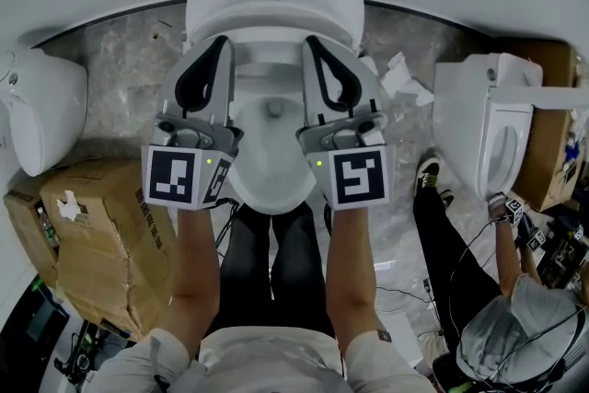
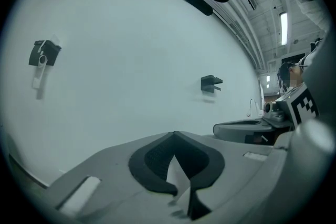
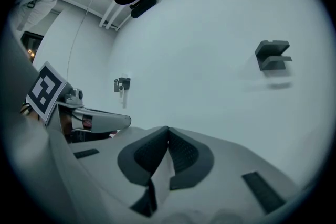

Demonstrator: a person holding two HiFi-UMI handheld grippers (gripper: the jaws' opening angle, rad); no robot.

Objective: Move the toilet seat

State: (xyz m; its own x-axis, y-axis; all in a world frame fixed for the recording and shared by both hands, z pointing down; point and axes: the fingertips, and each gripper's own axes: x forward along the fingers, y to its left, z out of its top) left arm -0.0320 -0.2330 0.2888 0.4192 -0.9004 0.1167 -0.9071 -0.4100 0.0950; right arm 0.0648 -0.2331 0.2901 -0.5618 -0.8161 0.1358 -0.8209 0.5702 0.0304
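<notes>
Seat (image 1: pixel 272 9) looks stood up at 12 o'clock behind the open bowl (image 1: pixel 270 163), though I cannot tell seat from lid there. Left gripper (image 1: pixel 219 46) hangs over the bowl's 9 o'clock rim, jaws together and empty. Right gripper (image 1: pixel 314 44) hangs over the 3 o'clock rim, likewise closed on nothing. Both point toward 12, equally near the seat, whose width runs 9 to 3.

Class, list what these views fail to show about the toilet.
- Head view: left hand-held gripper and right hand-held gripper cover the sides of the toilet; seat position unclear.
- Gripper views: aimed at the wall, no toilet.
- Head view: second toilet cut off by left edge.
- Left gripper view: wall fitting too small to identify.
</notes>
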